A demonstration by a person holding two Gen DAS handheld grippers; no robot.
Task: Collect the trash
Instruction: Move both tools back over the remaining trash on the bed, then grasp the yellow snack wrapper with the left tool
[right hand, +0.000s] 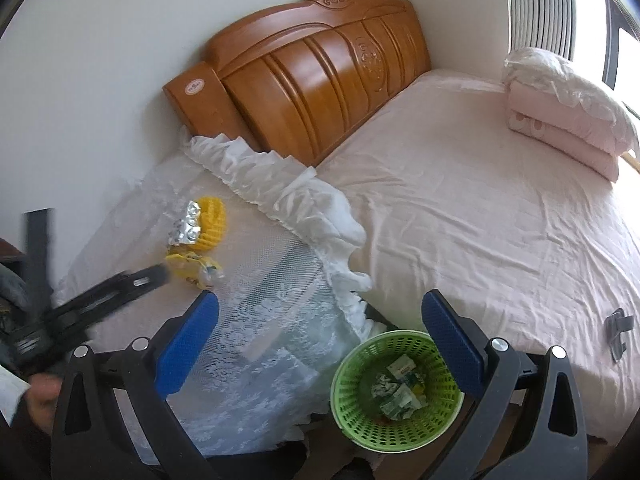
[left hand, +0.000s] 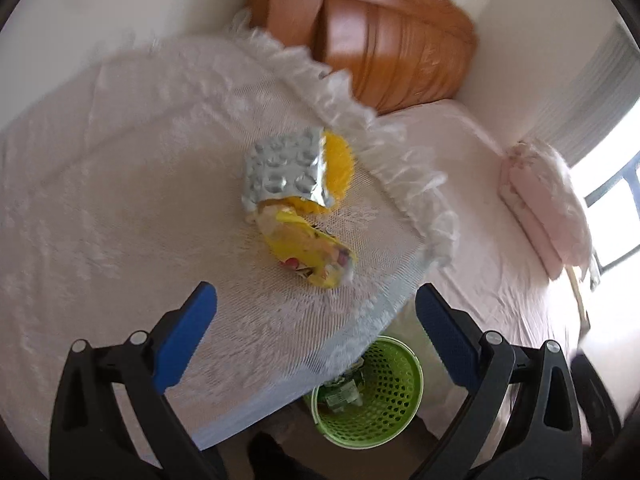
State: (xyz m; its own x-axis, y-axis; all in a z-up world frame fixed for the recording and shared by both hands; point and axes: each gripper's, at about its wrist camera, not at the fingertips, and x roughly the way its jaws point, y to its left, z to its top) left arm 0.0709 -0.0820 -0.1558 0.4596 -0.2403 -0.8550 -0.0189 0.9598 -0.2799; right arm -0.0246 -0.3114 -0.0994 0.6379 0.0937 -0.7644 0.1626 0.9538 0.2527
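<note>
My left gripper (left hand: 316, 328), nearest the lens, hangs steeply downward with both blue pads (left hand: 185, 338) spread wide and nothing between them. Just beyond lie a yellow snack wrapper (left hand: 310, 252), a silver blister pack (left hand: 282, 170) and a yellow round object (left hand: 338, 160), clustered on the lace-covered table (left hand: 120, 200). In the right wrist view, my left gripper's tip sits just beside the wrapper. My right gripper (right hand: 320, 340) is likewise fully parted and empty, tilted above the green basket (right hand: 396, 388), which holds crumpled paper scraps (right hand: 396, 390) beside the bed (right hand: 480, 220).
</note>
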